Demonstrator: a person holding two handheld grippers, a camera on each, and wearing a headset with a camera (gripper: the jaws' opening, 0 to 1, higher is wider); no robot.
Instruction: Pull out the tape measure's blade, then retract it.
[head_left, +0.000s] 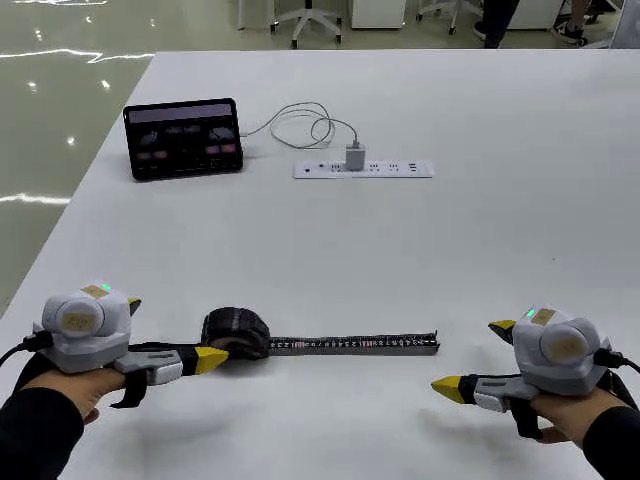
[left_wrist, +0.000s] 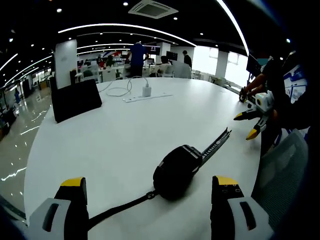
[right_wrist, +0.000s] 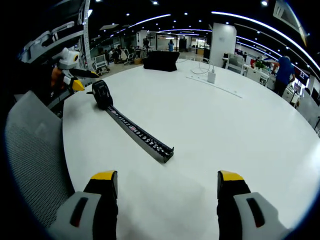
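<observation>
Left fingers (left_wrist: 74, 183) are wide open and hold nothing. The tape case (left_wrist: 177, 170) sits on the white worktop (left_wrist: 125, 130) just in front of them, between the two tips. Its blade (head_left: 355, 345) lies flat, pulled out toward the right fingers (right_wrist: 227, 176). Those are wide open too and hold nothing, with the blade's end ahead of them, not touching.

Right gripper (right_wrist: 167, 176) jaws stand wide apart over the white table (right_wrist: 225, 130); ahead of the fingers, the blade (right_wrist: 137, 134) runs beyond the left finger to the tape measure case (right_wrist: 102, 93)
</observation>
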